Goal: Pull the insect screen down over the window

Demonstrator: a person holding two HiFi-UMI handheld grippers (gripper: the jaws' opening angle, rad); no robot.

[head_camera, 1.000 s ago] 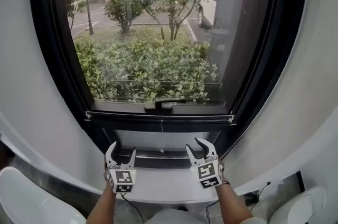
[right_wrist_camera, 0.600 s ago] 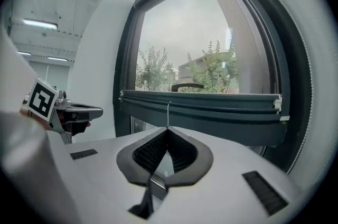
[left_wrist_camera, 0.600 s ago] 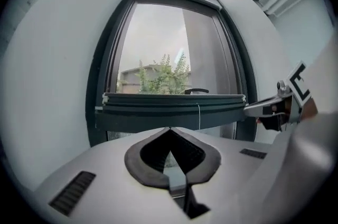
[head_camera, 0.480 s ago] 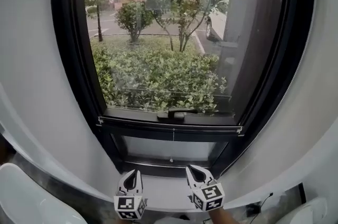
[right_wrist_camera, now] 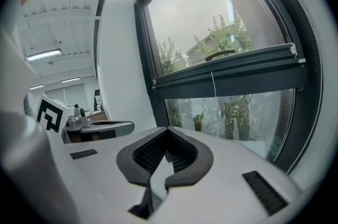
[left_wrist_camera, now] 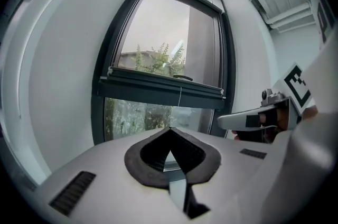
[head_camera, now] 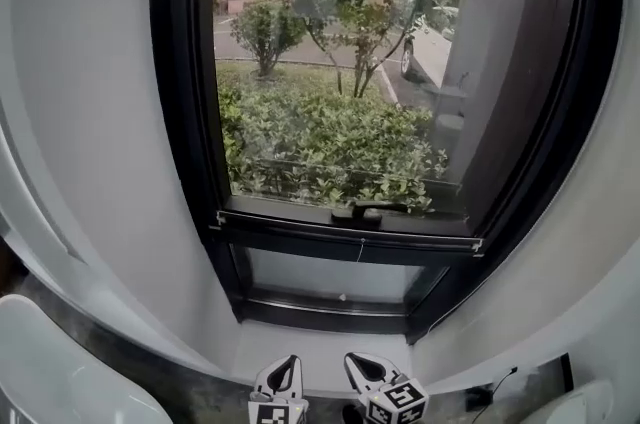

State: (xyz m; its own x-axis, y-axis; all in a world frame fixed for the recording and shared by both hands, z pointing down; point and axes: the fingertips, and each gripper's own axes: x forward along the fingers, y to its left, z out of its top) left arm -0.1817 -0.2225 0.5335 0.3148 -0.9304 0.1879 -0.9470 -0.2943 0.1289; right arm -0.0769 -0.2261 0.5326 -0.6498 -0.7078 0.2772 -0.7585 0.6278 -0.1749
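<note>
Head view looks down at a tall window (head_camera: 340, 92) with a dark frame. Low at the bottom edge sit the left gripper (head_camera: 287, 364) and the right gripper (head_camera: 354, 362). They are side by side and close together, at the near edge of the pale sill (head_camera: 320, 344).

Left gripper view shows its fingers (left_wrist_camera: 140, 157) pressed together at the tips, with nothing between them. Right gripper view shows the same. Its fingers (right_wrist_camera: 190, 159) are closed tip to tip and hold nothing.

Up ahead of both pairs of fingers, and well apart from them, a dark cross bar (head_camera: 345, 237) runs across the window. A thin cord (head_camera: 360, 252) hangs over the middle of that bar, above the space between the two grippers. A small black handle (head_camera: 368, 209) sits on top of the bar, just above the cord.

Past the glass, far beyond the fingers, green bushes (head_camera: 320, 137) grow. The insect screen itself cannot be made out on the glass.

A white chair (head_camera: 70, 382) curves off to the left of the left fingers.
</note>
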